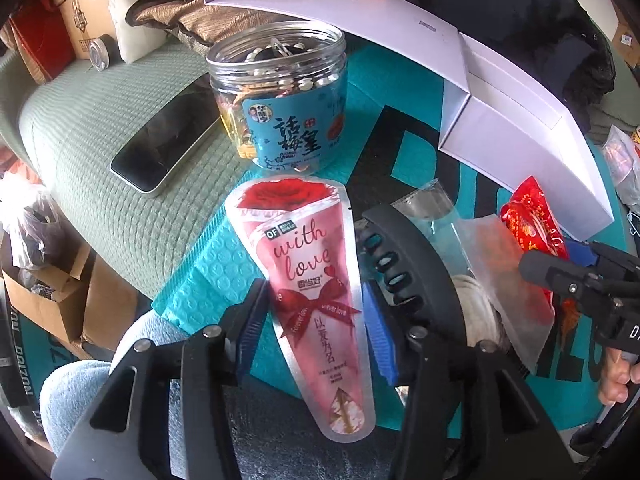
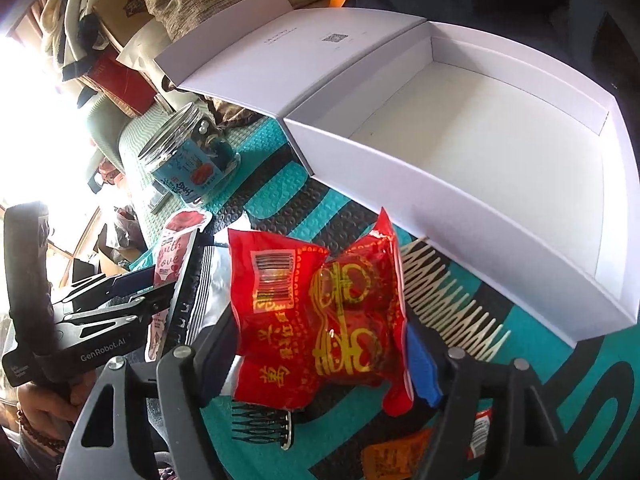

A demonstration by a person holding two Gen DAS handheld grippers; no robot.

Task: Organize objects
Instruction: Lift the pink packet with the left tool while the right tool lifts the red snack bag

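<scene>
A pink "with love" pouch [image 1: 316, 280] stands lengthwise between the blue pads of my left gripper [image 1: 316, 324], which is shut on its sides; its lower end lies over the gripper's body. My right gripper [image 2: 324, 360] is shut on a red snack packet [image 2: 320, 312] with gold print, held above the teal mat [image 2: 272, 184]. From the left wrist, the right gripper [image 1: 544, 276] and red packet [image 1: 532, 224] show at the right edge. From the right wrist, the left gripper [image 2: 176, 276] shows at the left with the pouch [image 2: 170, 252].
An open white box [image 2: 440, 208] with its lid folded back lies beyond the red packet. A clear jar with a blue label [image 1: 280, 100] and a phone [image 1: 168, 140] sit ahead. A black claw clip [image 1: 400, 264], a cream comb [image 2: 452, 300] and a small black comb [image 2: 260, 428] lie on the mat.
</scene>
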